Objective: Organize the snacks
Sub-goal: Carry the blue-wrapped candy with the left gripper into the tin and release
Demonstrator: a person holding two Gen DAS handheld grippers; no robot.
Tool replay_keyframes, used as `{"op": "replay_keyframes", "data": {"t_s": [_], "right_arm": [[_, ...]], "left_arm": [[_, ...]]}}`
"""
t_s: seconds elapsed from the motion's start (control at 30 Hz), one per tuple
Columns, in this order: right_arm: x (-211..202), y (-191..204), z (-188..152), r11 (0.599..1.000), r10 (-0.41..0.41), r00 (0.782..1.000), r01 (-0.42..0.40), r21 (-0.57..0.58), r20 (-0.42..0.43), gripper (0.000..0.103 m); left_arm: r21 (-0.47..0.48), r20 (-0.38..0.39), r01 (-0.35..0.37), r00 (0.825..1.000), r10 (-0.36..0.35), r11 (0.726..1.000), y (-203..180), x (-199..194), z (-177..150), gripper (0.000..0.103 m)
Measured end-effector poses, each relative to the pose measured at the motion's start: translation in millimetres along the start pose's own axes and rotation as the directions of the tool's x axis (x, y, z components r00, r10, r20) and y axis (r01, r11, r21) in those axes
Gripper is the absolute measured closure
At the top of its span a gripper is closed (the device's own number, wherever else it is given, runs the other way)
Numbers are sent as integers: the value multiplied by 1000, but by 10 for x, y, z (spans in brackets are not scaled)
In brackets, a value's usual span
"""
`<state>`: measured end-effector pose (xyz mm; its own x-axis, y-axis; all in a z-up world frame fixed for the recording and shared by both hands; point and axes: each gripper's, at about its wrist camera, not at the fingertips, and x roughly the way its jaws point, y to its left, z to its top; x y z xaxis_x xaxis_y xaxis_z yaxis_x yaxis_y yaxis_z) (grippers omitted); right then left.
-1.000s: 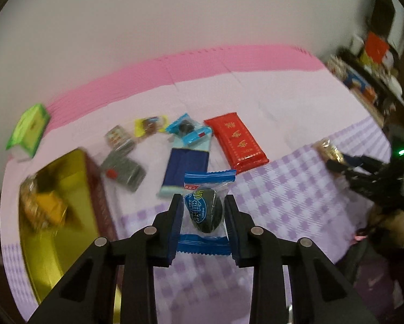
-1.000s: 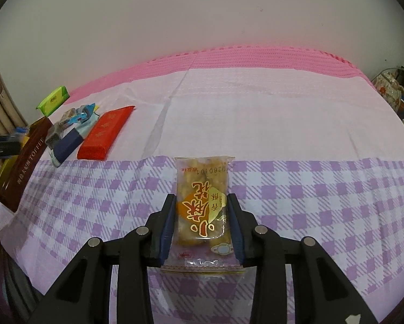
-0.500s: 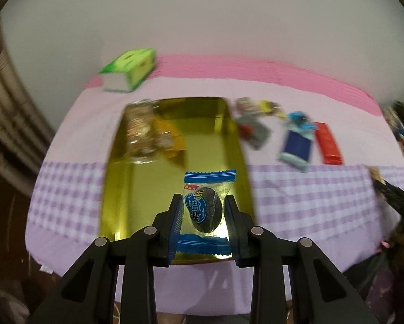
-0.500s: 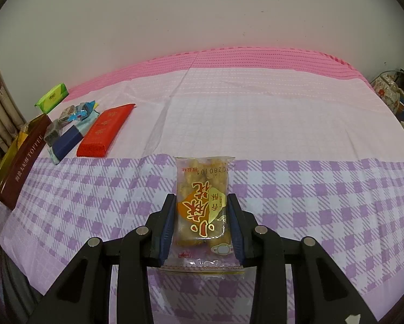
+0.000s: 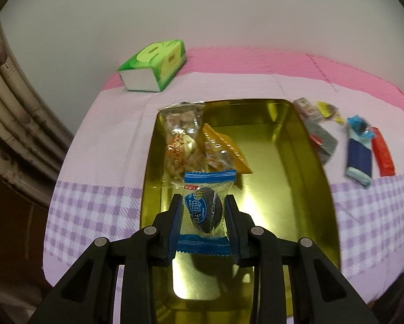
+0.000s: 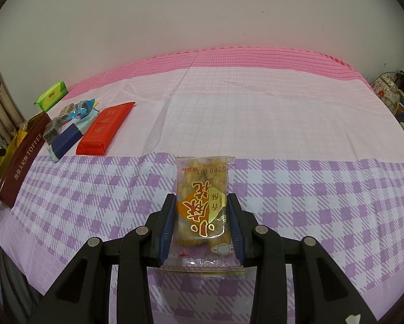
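My left gripper [image 5: 203, 210] is shut on a blue-edged clear packet with a dark round sweet [image 5: 205, 210], held above the near half of a gold tin tray [image 5: 304, 178]. Two clear snack packs [image 5: 184, 140] lie in the tray's far left part. In the right wrist view my right gripper [image 6: 202, 216] is shut on a clear pack of golden snacks with an orange label [image 6: 202, 205], low over the purple checked cloth. The tray's dark red side [image 6: 21, 159] shows at the far left there.
Right of the tray lie several loose snacks: a grey pack [image 5: 322, 140], a navy bar [image 5: 360, 156] and a red bar [image 5: 381, 151]; the same red bar [image 6: 106, 128] shows in the right wrist view. A green tissue pack [image 5: 153, 64] lies beyond the tray near the wall.
The left gripper swung left with the dark sweet, from over the loose snacks to above the gold tray, and came lower. The right gripper and its pack stayed still.
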<state>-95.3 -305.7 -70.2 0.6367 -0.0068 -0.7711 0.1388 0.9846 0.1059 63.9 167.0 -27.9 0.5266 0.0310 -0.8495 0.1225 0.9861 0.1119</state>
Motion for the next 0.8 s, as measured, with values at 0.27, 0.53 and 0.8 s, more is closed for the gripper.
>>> {"op": "replay_keyframes", "data": {"t_s": [0.27, 0.53, 0.8], "right_arm": [[5, 12, -4, 1000, -4, 1000, 4, -2, 0, 67], [12, 18, 1, 1000, -6, 1000, 6, -3, -1, 67], [27, 28, -3, 1000, -10, 1000, 10, -10, -2, 66]], "left_arm": [[22, -12, -33, 999, 33, 999, 27, 136, -23, 71], [44, -18, -57, 998, 58, 997, 18, 228, -20, 71], [57, -27, -74, 997, 76, 996, 7, 288, -25, 70]]}}
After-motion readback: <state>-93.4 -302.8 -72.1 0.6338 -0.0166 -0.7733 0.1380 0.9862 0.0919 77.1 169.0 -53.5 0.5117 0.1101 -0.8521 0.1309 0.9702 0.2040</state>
